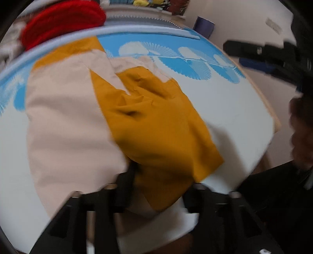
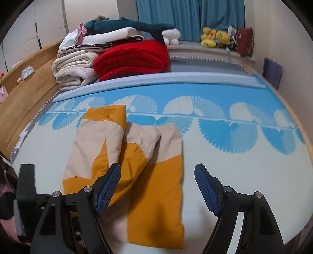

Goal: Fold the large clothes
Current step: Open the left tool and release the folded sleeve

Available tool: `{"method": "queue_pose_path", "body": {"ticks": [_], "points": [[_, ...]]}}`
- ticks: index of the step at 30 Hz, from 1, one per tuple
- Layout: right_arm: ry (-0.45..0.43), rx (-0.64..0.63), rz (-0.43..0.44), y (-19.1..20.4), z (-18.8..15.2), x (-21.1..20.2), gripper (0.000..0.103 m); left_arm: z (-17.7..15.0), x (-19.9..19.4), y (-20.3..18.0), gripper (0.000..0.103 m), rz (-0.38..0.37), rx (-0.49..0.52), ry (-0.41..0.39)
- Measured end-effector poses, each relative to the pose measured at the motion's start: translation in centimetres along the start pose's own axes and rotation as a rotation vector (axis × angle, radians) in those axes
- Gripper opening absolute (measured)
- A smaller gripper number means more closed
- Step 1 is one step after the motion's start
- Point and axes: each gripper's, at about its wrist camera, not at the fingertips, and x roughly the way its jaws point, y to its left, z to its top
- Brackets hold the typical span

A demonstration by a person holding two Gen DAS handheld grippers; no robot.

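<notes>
While both claws gape empty, the garment (image 2: 125,166) lies on the bed (image 2: 244,175) before curtains (image 2: 187,17).

The garment (image 2: 125,166) is seen in two colours, mustard yellow and pale beige, set in large plain blocks. The bed cover (image 2: 244,175) is shown white towards the near side and bright blue further back, with a row of white and blue fan-shaped prints along the boundary. A plain red blanket (image 2: 133,58) is folded beside cream towels (image 2: 74,70). The curtains (image 2: 189,17) are coloured blue. Blue cross-hatched pads (image 2: 205,187) are fitted to black fingers.
</notes>
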Motion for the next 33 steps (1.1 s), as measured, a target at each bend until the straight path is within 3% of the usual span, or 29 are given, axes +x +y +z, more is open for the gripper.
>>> {"method": "queue_pose_path", "body": {"ticks": [1,6,10,14,19,28,31,33], "points": [[0.015,0.009,0.012,0.0,-0.1,0.4,0.078,0.0,-0.3,0.5,0.057,-0.034,-0.016,0.005],[0.042,0.007,0.059,1.2,0.0,1.9,0.078,-0.4,-3.7,2.3,0.057,-0.088,-0.05,-0.083],[0.107,0.006,0.107,2.6,-0.4,3.9,0.078,-0.5,-6.8,5.3,0.057,-0.024,-0.137,-0.196],[0.193,0.039,0.156,3.3,-0.9,6.2,0.078,-1.3,-8.9,9.8,0.057,0.126,-0.267,-0.254],[0.301,0.112,0.197,3.5,-1.9,9.4,0.078,-2.2,-9.2,13.7,0.057,0.172,-0.403,-0.243],[0.407,0.349,0.391,2.8,-2.6,12.8,0.078,-2.8,-8.4,13.2,0.057,0.201,-0.361,-0.202],[0.422,0.342,0.439,3.5,-2.4,13.1,0.079,-2.7,-8.4,12.9,0.057,0.202,-0.354,-0.203],[0.474,0.26,0.388,4.7,-2.8,13.8,0.08,-2.5,-8.3,12.9,0.057,0.21,-0.348,-0.201]]}}
